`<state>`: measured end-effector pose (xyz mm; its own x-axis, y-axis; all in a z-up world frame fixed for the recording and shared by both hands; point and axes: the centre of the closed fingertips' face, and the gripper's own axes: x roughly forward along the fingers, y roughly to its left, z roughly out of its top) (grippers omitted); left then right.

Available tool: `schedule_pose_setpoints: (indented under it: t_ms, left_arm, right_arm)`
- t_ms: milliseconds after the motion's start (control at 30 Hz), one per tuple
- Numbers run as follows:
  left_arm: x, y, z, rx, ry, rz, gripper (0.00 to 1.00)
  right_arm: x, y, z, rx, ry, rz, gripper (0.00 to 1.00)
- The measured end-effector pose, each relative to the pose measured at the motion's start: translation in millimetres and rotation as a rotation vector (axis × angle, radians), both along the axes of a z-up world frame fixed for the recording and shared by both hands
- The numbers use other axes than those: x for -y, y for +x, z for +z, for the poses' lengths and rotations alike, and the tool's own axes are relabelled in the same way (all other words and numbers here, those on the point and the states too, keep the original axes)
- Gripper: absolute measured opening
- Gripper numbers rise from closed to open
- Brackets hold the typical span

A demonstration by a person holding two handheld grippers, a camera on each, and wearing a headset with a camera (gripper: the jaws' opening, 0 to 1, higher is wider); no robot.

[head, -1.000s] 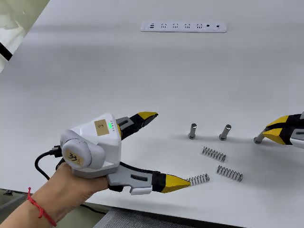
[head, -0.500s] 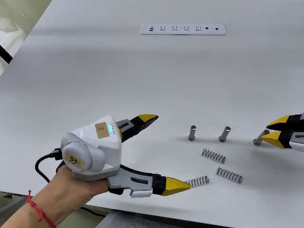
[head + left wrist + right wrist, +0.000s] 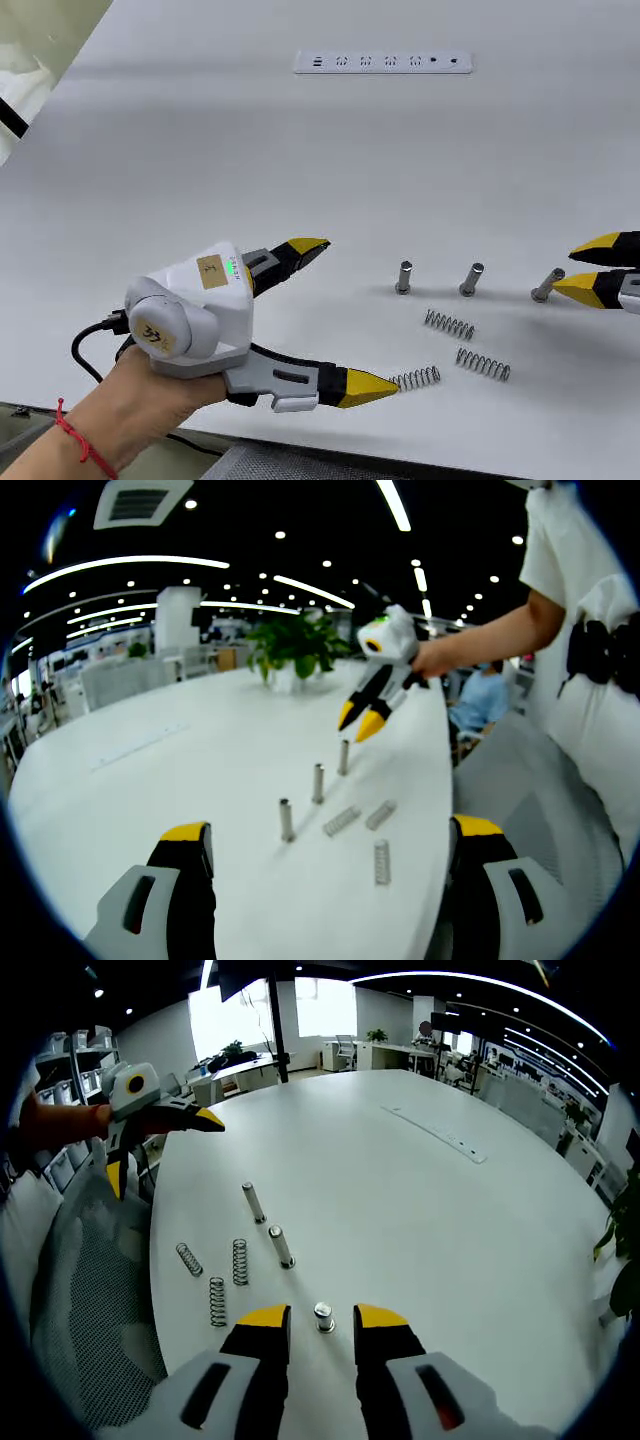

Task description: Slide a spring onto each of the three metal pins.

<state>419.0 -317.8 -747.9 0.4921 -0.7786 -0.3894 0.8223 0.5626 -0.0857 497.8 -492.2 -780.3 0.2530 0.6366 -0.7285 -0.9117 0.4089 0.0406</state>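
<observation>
Farthest left of the middle pin (image 3: pixel 472 279), the left gripper (image 3: pixel 345 315) hangs above the worktop (image 3: pixel 200 180) with its fingers (image 3: pixel 365 386) spread wide and nothing between them. Its lower yellow tip is just beside the end of the nearest spring (image 3: pixel 417 378), which lies flat to the left of the middle pin and closer to the person. The left pin (image 3: pixel 404 277) stands upright just left of the middle pin. The second spring (image 3: pixel 449 324) and third spring (image 3: pixel 483 364) lie on the worktop just in front of the middle pin. No pin carries a spring yet.

To the right of the middle pin stands the right pin (image 3: pixel 545 285), with the right gripper (image 3: pixel 580 267) reaching in around it. In the right gripper view the pin's head sits in the gap between the parted fingers, clear on both sides, so nothing is clamped.

The likeliest slip is on the left: that lower tip could nudge the nearest spring and roll it away before it is pinched. A hard pinch at one end might also make it spring out. On the right, an off-centre closing could tip the free-standing pin over.
</observation>
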Motion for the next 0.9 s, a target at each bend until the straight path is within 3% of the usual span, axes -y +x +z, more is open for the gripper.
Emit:
schedule_pose_setpoints:
  t_ms: [267, 667, 833, 900]
  left_arm:
    - [-0.4, -3.2, 0.5, 0.002, 0.019, -0.005, 0.99]
    - [0.7, -11.7, -4.4, 0.002, 0.085, -0.021, 0.95]
    - [2.8, -16.0, -10.0, -0.014, 0.124, -0.028, 0.90]
    - [3.0, -17.4, -14.1, -0.037, 0.141, -0.023, 0.87]
  right_arm:
    - [6.0, -5.2, 9.9, 0.027, 0.037, -0.013, 0.35]
    - [23.1, -23.3, 17.7, 0.063, 0.075, -0.007, 0.55]
    - [29.3, -32.1, 19.0, 0.067, 0.097, -0.009, 0.62]
    - [30.8, -36.2, 20.6, 0.073, 0.111, -0.009, 0.66]
